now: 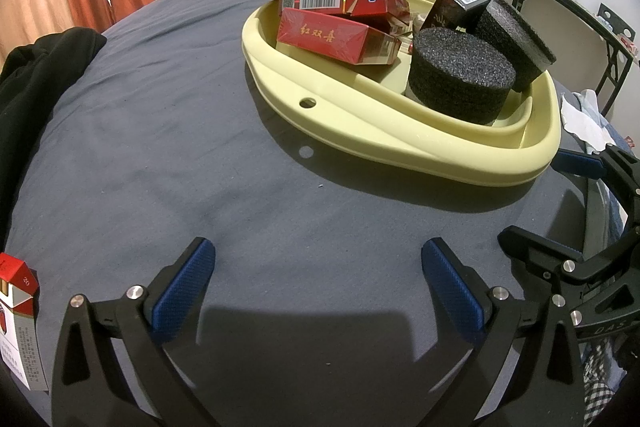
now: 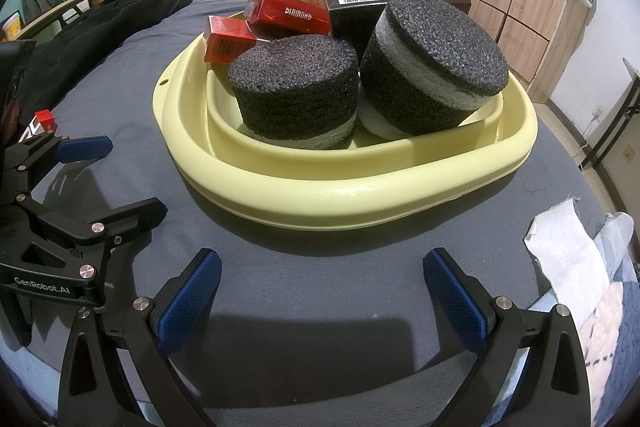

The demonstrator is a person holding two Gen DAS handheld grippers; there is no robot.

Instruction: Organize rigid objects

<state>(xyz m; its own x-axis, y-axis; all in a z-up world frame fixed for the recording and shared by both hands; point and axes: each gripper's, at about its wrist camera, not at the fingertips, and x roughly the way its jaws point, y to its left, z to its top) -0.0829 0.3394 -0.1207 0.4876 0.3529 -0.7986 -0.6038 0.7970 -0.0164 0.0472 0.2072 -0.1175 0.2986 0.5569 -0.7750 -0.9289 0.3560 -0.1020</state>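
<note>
Both tongs, left and right, gape wide, empty. Basin nearly full; next, left fetches stray pack.

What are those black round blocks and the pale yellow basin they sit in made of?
The two black round blocks look like coarse foam: a matte, grainy, porous surface, with a paler grey layer banded around the sides. The pale yellow basin appears to be moulded plastic, possibly a softer rubbery kind: smooth, with a faint sheen and a thick rolled rim.
</note>
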